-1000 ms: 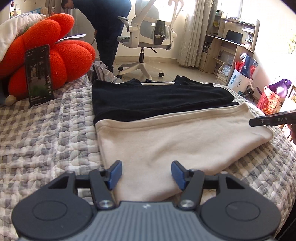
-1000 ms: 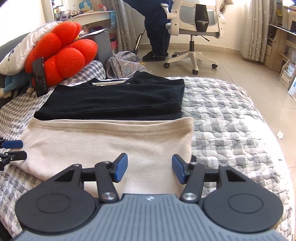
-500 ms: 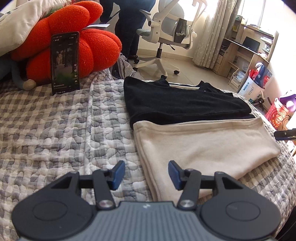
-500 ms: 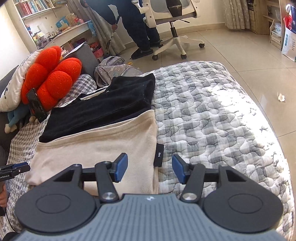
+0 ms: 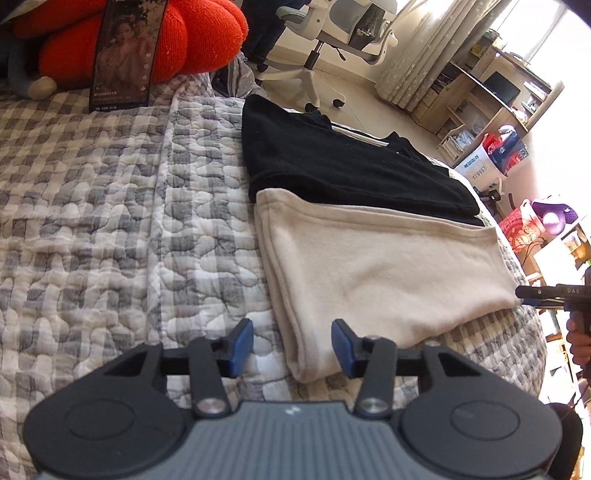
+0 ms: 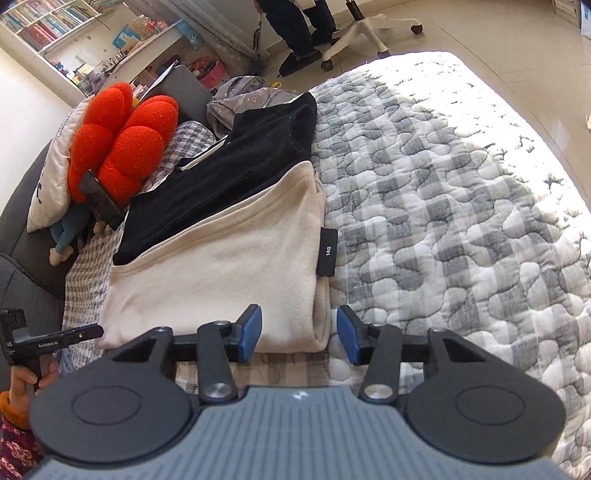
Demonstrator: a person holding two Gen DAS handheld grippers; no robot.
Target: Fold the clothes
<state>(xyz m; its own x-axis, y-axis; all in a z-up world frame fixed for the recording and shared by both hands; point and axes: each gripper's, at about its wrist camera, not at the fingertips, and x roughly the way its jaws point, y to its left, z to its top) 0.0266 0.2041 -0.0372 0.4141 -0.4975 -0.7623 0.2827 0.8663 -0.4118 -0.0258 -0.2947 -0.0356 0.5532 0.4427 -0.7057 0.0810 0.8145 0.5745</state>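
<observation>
Evidently soft and limp, the folded beige fleece garment [image 5: 380,269] needs corner grips: left claw [image 5: 292,345] and right claw [image 6: 299,334], at six o'clock, have just been closing, half-open astride its near corners, nothing pinched.

Soft matt beige garment [image 5: 388,273] on puckered quilt [image 5: 110,229].

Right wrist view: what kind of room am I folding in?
Most likely a bedroom or study at home: a quilted checked bedspread under the clothes, a white office chair, bookshelves along the wall.

Left gripper [image 5: 292,346] and right gripper [image 6: 299,334] angle downward, jaws just closing, still apart.
</observation>
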